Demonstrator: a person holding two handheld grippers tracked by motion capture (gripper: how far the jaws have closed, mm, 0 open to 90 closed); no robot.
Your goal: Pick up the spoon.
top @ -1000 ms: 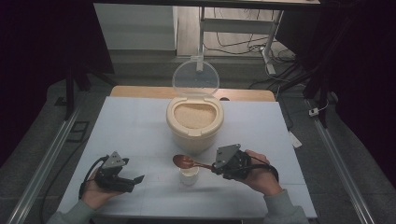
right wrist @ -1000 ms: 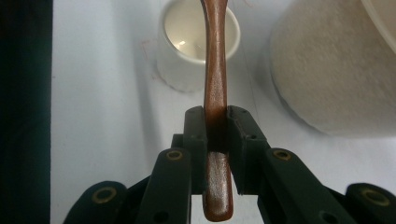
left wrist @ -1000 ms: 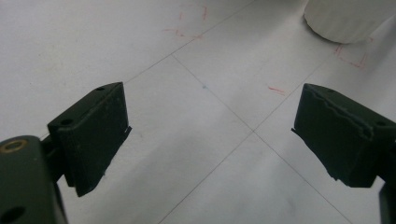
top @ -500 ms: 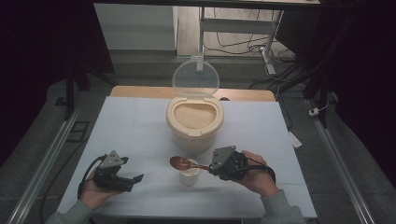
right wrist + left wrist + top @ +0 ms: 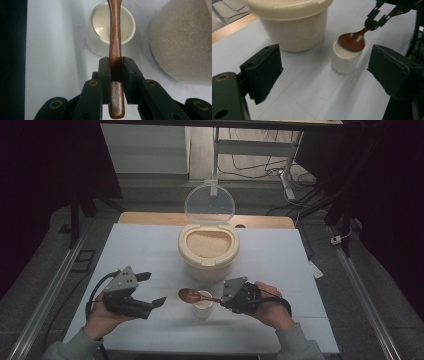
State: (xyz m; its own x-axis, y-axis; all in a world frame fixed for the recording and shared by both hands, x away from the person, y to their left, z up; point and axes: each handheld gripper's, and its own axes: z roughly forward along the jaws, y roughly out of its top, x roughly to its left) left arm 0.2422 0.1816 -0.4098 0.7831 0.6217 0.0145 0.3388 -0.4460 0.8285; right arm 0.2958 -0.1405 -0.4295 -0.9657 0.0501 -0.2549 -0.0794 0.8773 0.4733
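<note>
A brown wooden spoon (image 5: 192, 295) (image 5: 353, 40) (image 5: 115, 42) is held level by its handle, its bowl over the left rim of a small white cup (image 5: 203, 303) (image 5: 343, 58) (image 5: 113, 27). My right gripper (image 5: 225, 298) (image 5: 115, 67) is shut on the spoon's handle, just right of the cup. Behind the cup stands a cream tub of rice (image 5: 208, 246) (image 5: 292, 22) (image 5: 182, 42) with its clear lid (image 5: 209, 203) flipped up. My left gripper (image 5: 152, 290) (image 5: 324, 77) hovers open at the front left, lifted off the table, jaws wide with nothing between them and aimed at the cup.
The white table top (image 5: 135, 245) has bare room on both sides of the tub. A wooden strip (image 5: 260, 221) runs along its far edge. Metal rails (image 5: 50, 290) flank the table, and cables lie on the floor behind.
The left hand has risen off the table and come a little toward the cup. The right gripper and spoon have shifted slightly left over the cup.
</note>
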